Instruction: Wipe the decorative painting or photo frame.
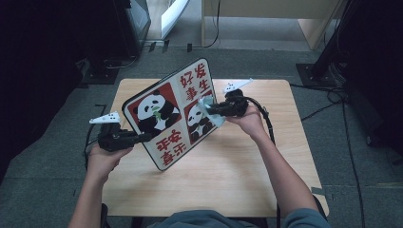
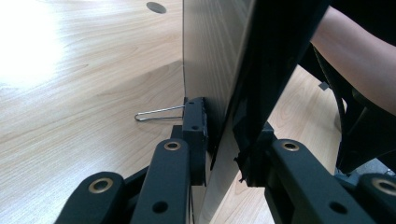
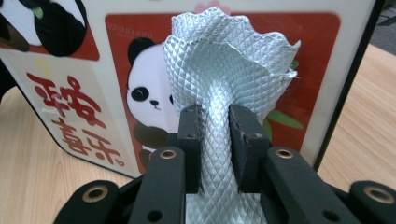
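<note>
I note the wooden table (image 1: 228,175) first; the panda picture board (image 1: 167,114) stands tilted over its middle, lower corner near the tabletop. My left gripper (image 1: 142,137) is clamped on the board's left edge, steadying it. My right gripper (image 3: 215,128) is closed on a pale green quilted cloth (image 3: 229,60), pressed against the lower right panda panel. My judgement: wiping goes best with light, even strokes while the left grip resists the push, so the board does not twist. Red Chinese characters read 好事发生 at the far right and 平安喜乐 at the near left.
</note>
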